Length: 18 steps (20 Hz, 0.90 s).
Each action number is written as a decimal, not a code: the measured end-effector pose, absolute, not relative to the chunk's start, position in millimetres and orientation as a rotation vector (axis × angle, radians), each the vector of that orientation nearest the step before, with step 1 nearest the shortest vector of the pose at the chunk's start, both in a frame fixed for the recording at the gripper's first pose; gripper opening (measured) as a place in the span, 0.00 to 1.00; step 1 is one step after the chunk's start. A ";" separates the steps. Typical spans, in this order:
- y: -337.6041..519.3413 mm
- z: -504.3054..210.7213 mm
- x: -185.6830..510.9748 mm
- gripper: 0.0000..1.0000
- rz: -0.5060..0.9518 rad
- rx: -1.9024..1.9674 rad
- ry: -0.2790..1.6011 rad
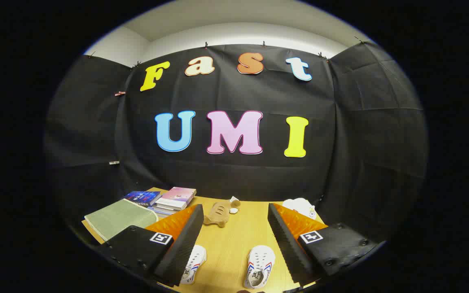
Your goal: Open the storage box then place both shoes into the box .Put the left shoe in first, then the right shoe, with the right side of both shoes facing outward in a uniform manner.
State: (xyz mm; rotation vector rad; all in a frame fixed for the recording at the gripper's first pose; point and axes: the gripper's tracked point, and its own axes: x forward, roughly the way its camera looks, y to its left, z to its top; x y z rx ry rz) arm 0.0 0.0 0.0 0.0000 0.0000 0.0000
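**Fingers spread above the shoes; nothing gripped**

You are holding the gripper (232,240) high over the table (230,240) with its fingers (185,240) spread wide and grasping nothing; two white shoes (259,272) are lying between the fingers, well apart, toes pointing toward the wall, one (193,264) partly hidden by the left finger; I judge this height is serving to survey them; books (175,198) and a plush toy (217,213) are lying beyond; I am seeing no storage box to locate.

Evenly lit from overhead – soft shadows, mild glare on the table (234,244), strong fisheye bending at edges.
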 end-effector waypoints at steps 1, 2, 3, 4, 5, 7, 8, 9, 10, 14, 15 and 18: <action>1.1 3.9 0.5 0.97 -0.004 -0.006 -0.012; 1.8 5.1 1.8 0.97 -0.015 -0.016 -0.018; 1.8 6.1 2.1 0.97 -0.027 -0.026 -0.024; 2.8 9.4 2.7 0.97 -0.039 -0.032 -0.037; 3.9 11.8 4.5 0.97 -0.050 -0.032 -0.047; 12.9 6.7 9.5 0.97 -0.053 -0.033 -0.037; 17.0 4.0 10.6 0.98 -0.056 -0.037 -0.025; 20.0 3.2 11.0 0.98 -0.060 -0.042 -0.021; 23.6 4.5 10.6 0.98 -0.063 -0.046 -0.021; 31.3 5.6 14.3 0.98 -0.077 -0.057 -0.025; 31.9 4.1 15.5 0.98 -0.081 -0.058 -0.020; 33.2 0.8 18.3 0.97 -0.094 -0.057 -0.006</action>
